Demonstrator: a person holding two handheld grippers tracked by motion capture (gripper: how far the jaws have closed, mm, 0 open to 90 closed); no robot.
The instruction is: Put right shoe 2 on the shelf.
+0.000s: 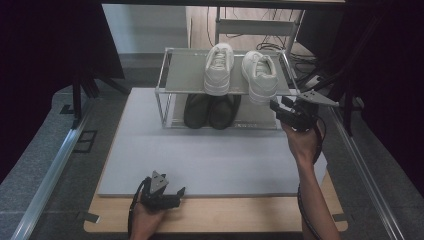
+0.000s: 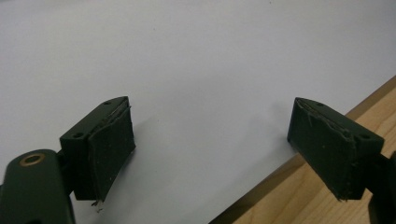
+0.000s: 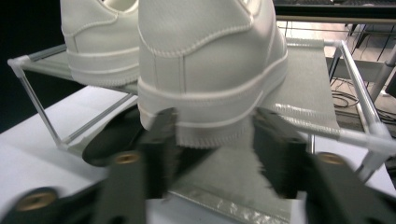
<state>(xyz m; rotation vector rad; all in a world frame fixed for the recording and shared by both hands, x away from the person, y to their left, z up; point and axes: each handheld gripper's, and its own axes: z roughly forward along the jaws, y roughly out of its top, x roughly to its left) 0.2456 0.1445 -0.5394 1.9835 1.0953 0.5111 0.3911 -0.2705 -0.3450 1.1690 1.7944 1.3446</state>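
Observation:
Two white sneakers stand on the top shelf of a metal shoe rack (image 1: 175, 70), the left one (image 1: 218, 70) and the right one (image 1: 260, 75), whose heel juts over the shelf's front edge. My right gripper (image 1: 280, 105) is right at that heel. In the right gripper view the right gripper (image 3: 215, 140) is open, its jaws on either side of the white heel (image 3: 210, 70), and the pads do not press on it. My left gripper (image 1: 179, 196) rests low at the table's front edge. In its own view the left gripper (image 2: 210, 140) is open over the white mat (image 2: 196, 56), with nothing between its jaws.
A pair of black shoes (image 1: 210, 111) sits on the rack's lower shelf. The white mat (image 1: 200, 155) covers most of the wooden table (image 1: 225, 215). Dark stands and cables surround the table at the back and right.

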